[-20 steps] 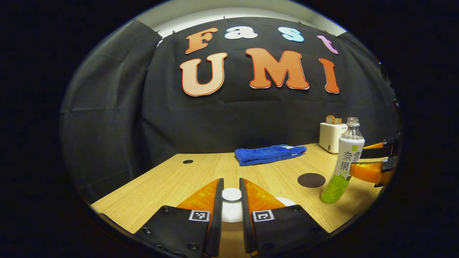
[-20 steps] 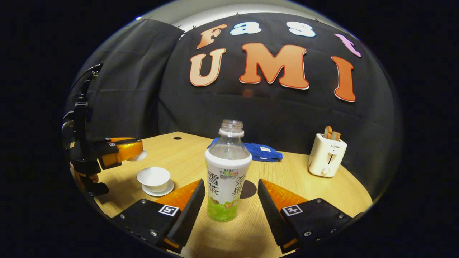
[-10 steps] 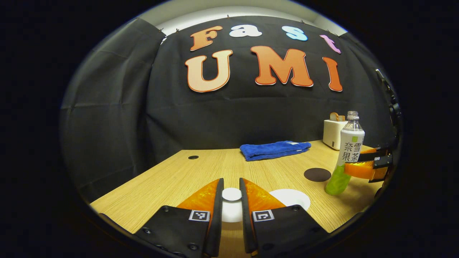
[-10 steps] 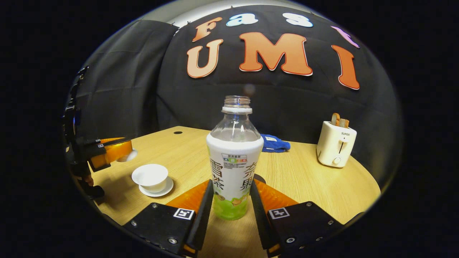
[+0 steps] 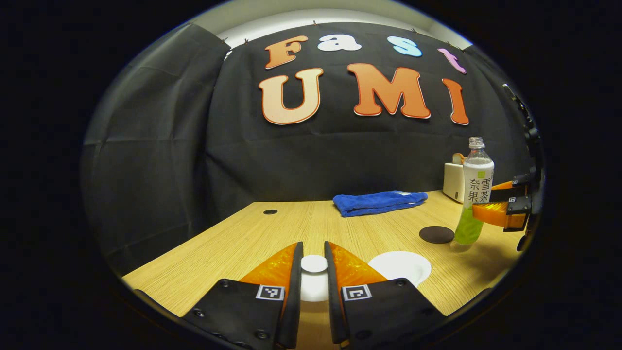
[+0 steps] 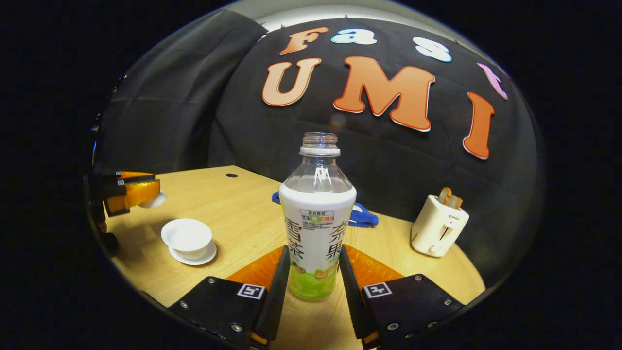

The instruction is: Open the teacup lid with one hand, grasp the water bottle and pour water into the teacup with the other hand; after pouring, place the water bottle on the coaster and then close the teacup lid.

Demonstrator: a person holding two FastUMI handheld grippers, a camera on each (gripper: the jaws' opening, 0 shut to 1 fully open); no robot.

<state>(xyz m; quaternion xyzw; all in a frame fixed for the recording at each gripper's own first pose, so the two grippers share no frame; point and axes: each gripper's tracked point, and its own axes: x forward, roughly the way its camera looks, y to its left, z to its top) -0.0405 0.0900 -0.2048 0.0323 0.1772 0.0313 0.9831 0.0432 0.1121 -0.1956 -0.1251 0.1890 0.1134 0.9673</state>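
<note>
Item 1: left gripper (image 5: 313, 272), clenched on teacup lid (image 5: 314, 263), held clear of the open teacup (image 6: 186, 237), which sits on its saucer at table's (image 6: 243, 218) near left.

Item 2: right gripper (image 6: 313, 272), grasping water bottle (image 6: 317, 228) low on body, uncapped, looks just off table.

Item 3: coaster (image 5: 436, 234), far right, bare.

Risk: low grip w/ open neck, so a tilt en route could spill early or overshoot the small cup. Lid's knob may slip.
</note>
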